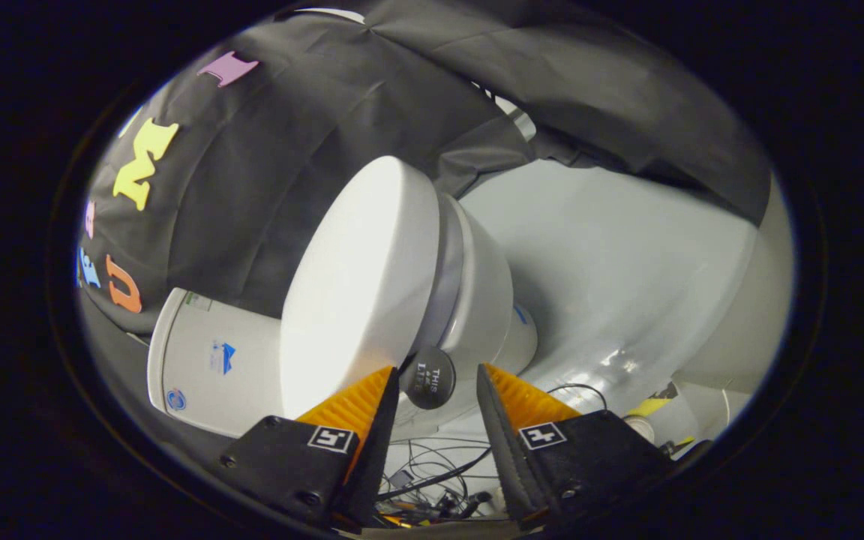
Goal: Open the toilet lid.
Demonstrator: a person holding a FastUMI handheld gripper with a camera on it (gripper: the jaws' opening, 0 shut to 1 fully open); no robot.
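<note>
A white toilet lid [361, 292] lies closed on the toilet bowl [481, 300]. The gripper [438, 386] has its fingers apart, flanking a dark round lift tab [427, 377] at the lid's front edge. Best to close squarely on the tab, then lift in an arc toward the tank [211, 360].

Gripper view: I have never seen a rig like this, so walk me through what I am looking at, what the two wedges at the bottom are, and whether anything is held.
There is no robot arm here. A person carries a handheld gripper with two fingers, and a fisheye camera rides on it looking forward along them. That is why the picture is round, bent and tilted.

The two wedges at the bottom are those fingers, standing apart, so the gripper is open and holds nothing.

Ahead is a white toilet. Its lid is down on the bowl, and the tank sits behind it. A small dark round tab sticks out from the lid's front edge, just between the fingertips; neither finger seems to press on it yet. It looks like the grip point for lifting.

Loose cables lie on the pale floor beneath the gripper.
</note>
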